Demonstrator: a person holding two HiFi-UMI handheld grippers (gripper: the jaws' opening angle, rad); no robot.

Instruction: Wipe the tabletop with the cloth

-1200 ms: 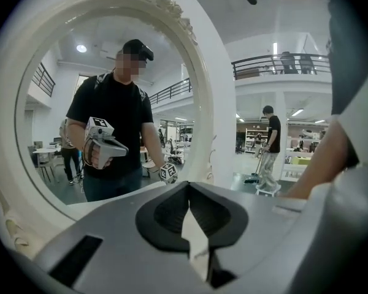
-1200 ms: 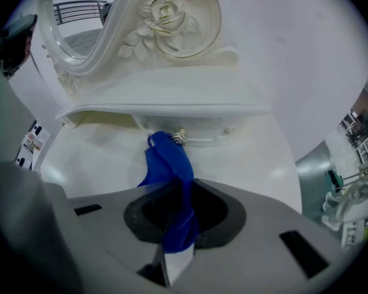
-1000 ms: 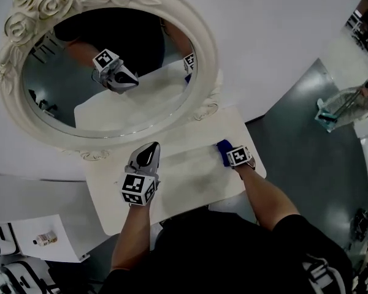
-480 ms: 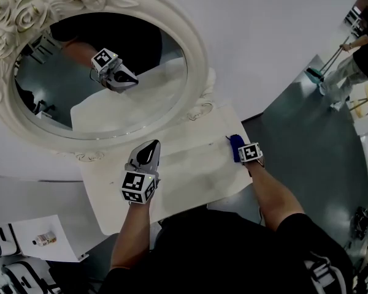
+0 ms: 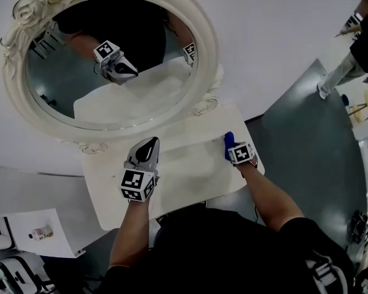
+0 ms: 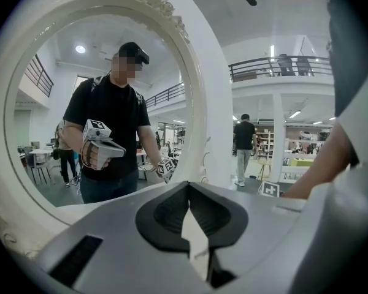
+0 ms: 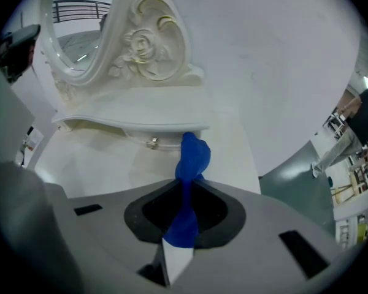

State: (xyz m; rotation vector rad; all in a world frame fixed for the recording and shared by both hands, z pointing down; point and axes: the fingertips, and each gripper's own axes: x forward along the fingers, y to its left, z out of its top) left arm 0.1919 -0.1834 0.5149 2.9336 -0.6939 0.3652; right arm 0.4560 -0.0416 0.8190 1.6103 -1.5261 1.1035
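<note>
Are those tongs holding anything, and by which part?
Right tongs clamp the blue cloth along a bunched fold, one wad poking ahead. Left tongs: shut, empty.

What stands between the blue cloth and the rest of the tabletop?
Nothing visible does. The right gripper grips the blue cloth at the tabletop's right end; the surface looks bare, with only the shut left gripper over its left part.

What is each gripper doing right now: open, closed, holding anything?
Left gripper: closed, nothing in it.
Right gripper: closed on the blue cloth.
</note>
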